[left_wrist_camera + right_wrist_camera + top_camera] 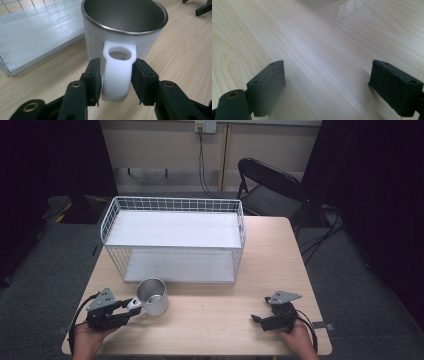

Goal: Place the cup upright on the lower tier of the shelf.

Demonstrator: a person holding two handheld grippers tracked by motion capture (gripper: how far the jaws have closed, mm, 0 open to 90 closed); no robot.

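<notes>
The left gripper (131,306) sits at the near left of the wooden table (225,320), held in the person's left hand (87,337). Its jaws are clenched on the white handle (117,75) of a steel-lined white mug (152,296); in the left gripper view both black pads (94,75) press against the handle's sides, one on each side. The mug stands upright on the table, its open mouth up and its handle turned toward the near left. It is just in front of the lower shelf of the white wire rack (172,240), close to the rack's near left corner but apart from it.

The right gripper (257,320) rests at the near right of the table, well apart from the mug, in the person's right hand (300,340). Its jaws stand released and wide apart; the right gripper view shows bare tabletop between the two pads (268,85).

A black folding chair (270,187) stands beyond the table's far right corner.
</notes>
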